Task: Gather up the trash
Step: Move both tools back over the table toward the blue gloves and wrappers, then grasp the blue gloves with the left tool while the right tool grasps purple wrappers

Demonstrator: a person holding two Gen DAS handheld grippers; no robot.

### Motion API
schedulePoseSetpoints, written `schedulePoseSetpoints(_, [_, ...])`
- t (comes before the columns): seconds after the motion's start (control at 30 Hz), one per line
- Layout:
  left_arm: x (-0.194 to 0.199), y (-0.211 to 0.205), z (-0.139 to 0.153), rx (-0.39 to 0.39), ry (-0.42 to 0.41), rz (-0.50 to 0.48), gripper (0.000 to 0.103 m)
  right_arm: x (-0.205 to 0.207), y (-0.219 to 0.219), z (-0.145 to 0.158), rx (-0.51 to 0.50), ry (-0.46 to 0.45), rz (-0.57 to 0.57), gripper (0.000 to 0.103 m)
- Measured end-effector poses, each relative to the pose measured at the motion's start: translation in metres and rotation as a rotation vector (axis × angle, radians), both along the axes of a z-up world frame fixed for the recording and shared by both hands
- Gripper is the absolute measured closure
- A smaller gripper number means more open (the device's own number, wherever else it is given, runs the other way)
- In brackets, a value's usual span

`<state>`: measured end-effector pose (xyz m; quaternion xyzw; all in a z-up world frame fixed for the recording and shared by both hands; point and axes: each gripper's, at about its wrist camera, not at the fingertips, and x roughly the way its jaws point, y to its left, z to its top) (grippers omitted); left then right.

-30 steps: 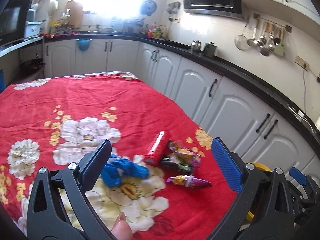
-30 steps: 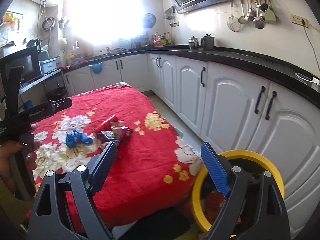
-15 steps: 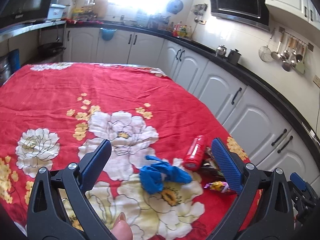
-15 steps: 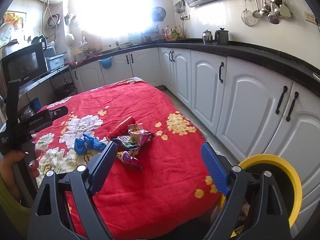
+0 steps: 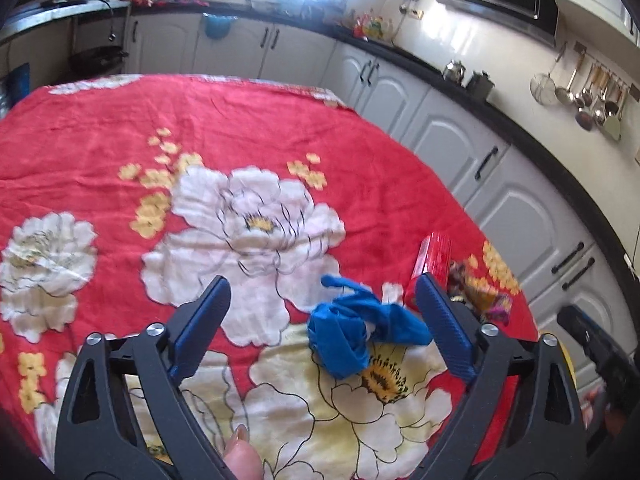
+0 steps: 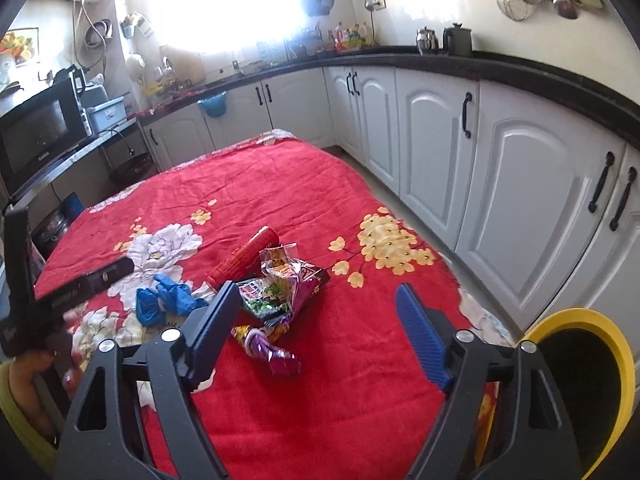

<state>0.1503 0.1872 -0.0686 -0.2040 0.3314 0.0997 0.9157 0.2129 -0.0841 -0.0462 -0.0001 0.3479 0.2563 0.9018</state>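
**Two grippers tilt down over the trash**

The left gripper [image 5: 322, 312] tilts down over the red floral tablecloth [image 5: 120, 128], jaws wide though just narrowing, empty; the crumpled blue glove [image 5: 344, 338] lies between them, untouched. The right gripper [image 6: 316, 312], likewise angled down, gapes and has just narrowed, gripping nothing above the snack wrappers [image 6: 280, 284] beside a red tube [image 6: 248, 254]. A yellow-rimmed bin [image 6: 624, 360] stands at right.
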Motion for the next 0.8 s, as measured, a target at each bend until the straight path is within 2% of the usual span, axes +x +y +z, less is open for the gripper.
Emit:
schedulePoseSetpoints(0.1, [0.005, -0.004, -0.009, -0.017, 0.012, -0.028, 0.028, 0.013, 0.010, -0.009, -0.009, 0.033, 0.017, 0.036])
schedulePoseSetpoints(0.23, [0.010, -0.004, -0.019, -0.034, 0.030, -0.046, 0.031, 0.027, 0.023, -0.023, -0.024, 0.080, 0.034, 0.048])
schedulePoseSetpoints(0.3, [0.011, -0.003, -0.023, -0.049, 0.039, -0.052, 0.041, 0.031, 0.027, -0.030, -0.025, 0.105, 0.042, 0.054])
schedulePoseSetpoints(0.4, [0.012, 0.000, -0.027, -0.074, 0.047, -0.055, 0.046, 0.035, 0.030, -0.037, -0.023, 0.127, 0.050, 0.069])
schedulePoseSetpoints(0.47, [0.014, 0.000, -0.029, -0.081, 0.051, -0.058, 0.052, 0.034, 0.031, -0.040, -0.020, 0.134, 0.067, 0.088])
schedulePoseSetpoints(0.8, [0.014, -0.004, -0.029, -0.094, 0.048, -0.107, 0.085, 0.018, 0.018, -0.033, 0.012, 0.106, 0.078, 0.089])
